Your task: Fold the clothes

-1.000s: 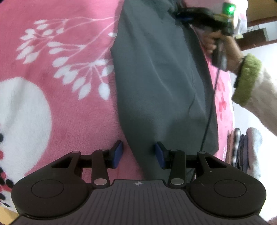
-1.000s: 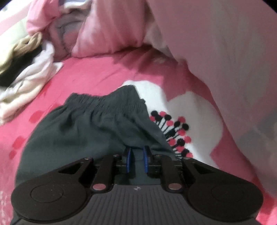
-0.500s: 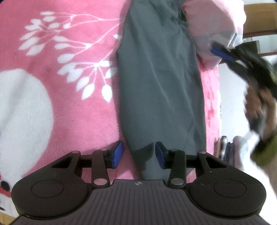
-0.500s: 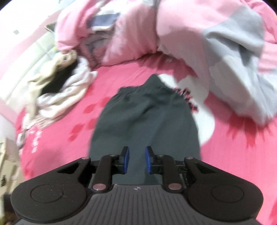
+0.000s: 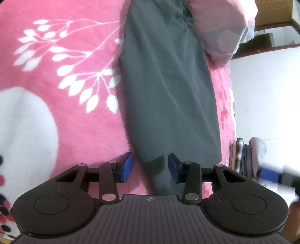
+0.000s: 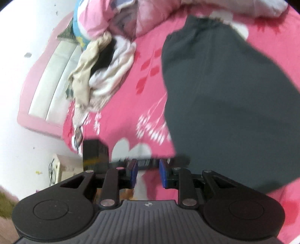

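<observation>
Lying flat along the pink floral blanket (image 5: 61, 116) on the bed, the dark grey trousers (image 5: 168, 90) stretch lengthwise, waistband at the far end by the rumpled quilt (image 6: 150, 16). Left tongs (image 5: 150, 167) gape wide, straddling the near hem. Right tongs (image 6: 148, 173) hang open too, holding nothing, beside a heap of pale clothes (image 6: 101, 71).

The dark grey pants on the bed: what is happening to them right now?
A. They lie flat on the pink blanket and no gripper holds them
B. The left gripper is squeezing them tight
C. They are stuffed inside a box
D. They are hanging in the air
A: the dark grey pants lie spread on the pink blanket, and the left gripper and right gripper are both open, gripping nothing.
</observation>
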The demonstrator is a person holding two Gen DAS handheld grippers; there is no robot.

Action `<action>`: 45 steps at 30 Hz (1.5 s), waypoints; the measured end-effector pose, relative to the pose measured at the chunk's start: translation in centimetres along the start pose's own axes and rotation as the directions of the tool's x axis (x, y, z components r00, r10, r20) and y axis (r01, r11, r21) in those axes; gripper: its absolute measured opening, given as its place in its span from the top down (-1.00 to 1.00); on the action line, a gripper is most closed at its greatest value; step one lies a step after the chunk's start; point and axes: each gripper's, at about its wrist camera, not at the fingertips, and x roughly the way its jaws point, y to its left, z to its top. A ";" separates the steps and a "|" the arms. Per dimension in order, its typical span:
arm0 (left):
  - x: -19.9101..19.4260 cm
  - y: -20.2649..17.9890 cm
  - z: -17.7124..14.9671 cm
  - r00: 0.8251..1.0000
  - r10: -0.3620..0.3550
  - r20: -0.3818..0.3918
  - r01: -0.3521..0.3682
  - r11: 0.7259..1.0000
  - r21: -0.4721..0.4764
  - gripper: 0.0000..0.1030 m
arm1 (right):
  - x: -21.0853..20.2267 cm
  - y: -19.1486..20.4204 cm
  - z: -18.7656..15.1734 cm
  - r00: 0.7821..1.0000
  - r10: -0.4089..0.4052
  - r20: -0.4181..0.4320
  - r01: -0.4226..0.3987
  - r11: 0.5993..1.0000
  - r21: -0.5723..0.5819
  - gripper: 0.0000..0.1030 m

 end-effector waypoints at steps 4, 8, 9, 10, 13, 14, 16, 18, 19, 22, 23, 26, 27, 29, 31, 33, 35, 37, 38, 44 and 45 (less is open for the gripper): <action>-1.4 0.5 -0.1 1.000 0.013 0.015 -0.013 1.000 0.005 0.17 | 1.2 0.8 -2.1 0.996 -0.088 -0.026 0.087 0.996 -0.032 0.46; -3.1 1.5 0.0 0.999 0.014 0.040 -0.013 1.000 -0.019 0.17 | 2.3 1.1 -4.1 0.969 -0.247 -0.017 0.241 0.957 -0.159 0.46; -3.5 1.8 0.1 0.999 0.015 0.050 -0.013 0.999 -0.036 0.17 | 2.7 1.3 -4.5 0.959 -0.284 -0.010 0.277 0.940 -0.202 0.45; -3.9 2.1 0.2 0.998 0.017 0.062 -0.013 0.998 -0.053 0.16 | 3.3 1.5 -5.0 0.950 -0.312 -0.004 0.301 0.921 -0.249 0.45; -4.5 2.7 0.5 0.996 0.013 0.088 -0.005 0.995 -0.098 0.16 | 5.4 2.0 -6.2 0.928 -0.372 0.009 0.348 0.860 -0.374 0.19; -4.6 2.8 0.6 0.995 0.015 0.094 -0.005 0.994 -0.107 0.16 | 6.2 2.1 -6.5 0.923 -0.385 0.010 0.355 0.841 -0.408 0.14; -4.7 2.8 0.9 0.994 0.018 0.105 -0.006 0.993 -0.116 0.16 | 7.7 2.4 -7.2 0.901 -0.433 0.022 0.394 0.797 -0.458 0.14; -4.5 2.5 1.1 0.994 0.019 0.109 -0.007 0.994 -0.108 0.16 | 9.1 2.4 -8.0 0.872 -0.487 0.051 0.443 0.739 -0.507 0.14; -4.3 2.3 1.1 0.994 0.019 0.108 -0.007 0.995 -0.103 0.16 | 9.7 2.4 -8.4 0.856 -0.513 0.067 0.465 0.708 -0.531 0.14; -3.7 1.9 1.2 0.994 0.016 0.104 -0.006 0.996 -0.089 0.16 | 11.2 1.7 -9.3 0.825 -0.562 0.065 0.486 0.645 -0.589 0.14; -3.5 1.8 1.2 0.995 0.014 0.103 -0.005 0.996 -0.087 0.16 | 11.3 1.5 -9.3 0.825 -0.561 0.062 0.486 0.651 -0.582 0.14; -3.1 1.5 1.7 0.993 0.015 0.114 -0.006 0.997 -0.083 0.16 | 11.0 0.7 -8.8 0.833 -0.551 0.050 0.489 0.693 -0.530 0.28; -2.9 1.4 1.9 0.993 0.016 0.118 -0.006 0.997 -0.082 0.15 | 10.7 0.4 -8.5 0.838 -0.544 0.044 0.489 0.713 -0.503 0.43; -2.5 1.2 2.2 0.992 0.018 0.126 -0.007 0.997 -0.080 0.12 | 10.0 -0.1 -8.0 0.839 -0.542 0.042 0.500 0.739 -0.451 0.73; -2.2 1.1 2.6 0.991 0.019 0.134 -0.008 0.997 -0.079 0.07 | 9.1 -0.7 -7.4 0.846 -0.531 0.046 0.505 0.772 -0.387 0.84; -1.9 0.9 2.9 0.990 0.020 0.142 -0.010 0.997 -0.077 0.02 | 8.0 -1.6 -6.6 0.863 -0.503 0.052 0.494 0.819 -0.292 0.86; -1.3 0.8 3.7 0.989 0.025 0.146 -0.014 0.997 -0.071 -0.04 | 6.5 -2.7 -5.9 0.885 -0.462 0.062 0.465 0.868 -0.174 0.86; -0.7 0.7 4.4 0.989 0.026 0.145 -0.017 0.998 -0.065 -0.06 | 4.9 -3.9 -5.4 0.906 -0.416 0.082 0.421 0.905 -0.055 0.87; -0.4 0.7 4.7 0.990 0.020 0.140 -0.010 0.998 -0.069 -0.07 | 4.1 -4.5 -5.2 0.914 -0.394 0.096 0.396 0.918 0.001 0.87; 1.2 0.7 6.2 0.989 -0.001 0.145 0.019 0.992 -0.122 0.11 | 1.1 -6.3 -4.9 0.933 -0.321 0.161 0.295 0.941 0.166 0.87; 1.3 0.4 6.4 0.988 -0.002 0.158 0.020 0.993 -0.112 0.21 | 1.1 -6.3 -4.8 0.935 -0.314 0.164 0.289 0.944 0.162 0.87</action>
